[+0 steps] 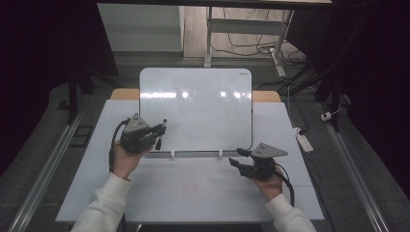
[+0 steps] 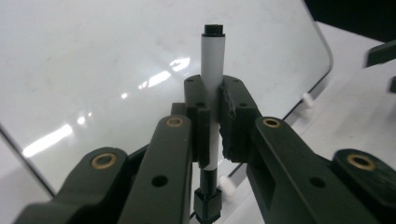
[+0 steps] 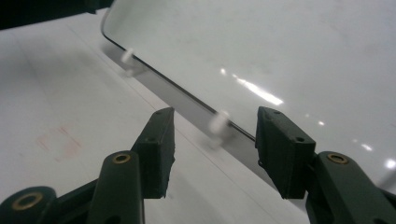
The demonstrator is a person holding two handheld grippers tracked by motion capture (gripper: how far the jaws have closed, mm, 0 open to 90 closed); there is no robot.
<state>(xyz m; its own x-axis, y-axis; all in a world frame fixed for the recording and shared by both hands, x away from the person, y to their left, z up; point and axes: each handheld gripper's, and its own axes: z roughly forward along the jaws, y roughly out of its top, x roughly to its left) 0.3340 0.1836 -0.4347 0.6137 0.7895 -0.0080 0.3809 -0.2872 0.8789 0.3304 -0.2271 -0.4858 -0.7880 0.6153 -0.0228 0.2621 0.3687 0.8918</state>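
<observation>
Left of centre in the high view, the left gripper [image 1: 157, 133] sits clamped on a whiteboard marker [image 1: 161, 133], just in front of the lower left part of the whiteboard [image 1: 196, 108] that leans on its stand at mid-frame. Seen along that gripper's own jaws, the marker [image 2: 212, 70] runs straight up between the two pads, its white barrel rising above them to a black end at the top of the frame and a black stub hanging below; its long axis lies roughly parallel to the board face behind it, not aimed at it. That is the relation the coming move seems to turn on: to write, the hand would have to tip the marker so one end meets the board, which lies just beyond and to the upper left of the jaws.

Lower right in the high view, the right gripper [image 1: 241, 161] hovers over the white table [image 1: 193, 193], its jaws apart with nothing between them. Its own view looks across the board's lower edge [image 3: 187, 100], where a white support peg [image 3: 218, 125] stands beyond the gap. Of the two, the left gripper is plainly nearer the writing surface and already carries the tool.
</observation>
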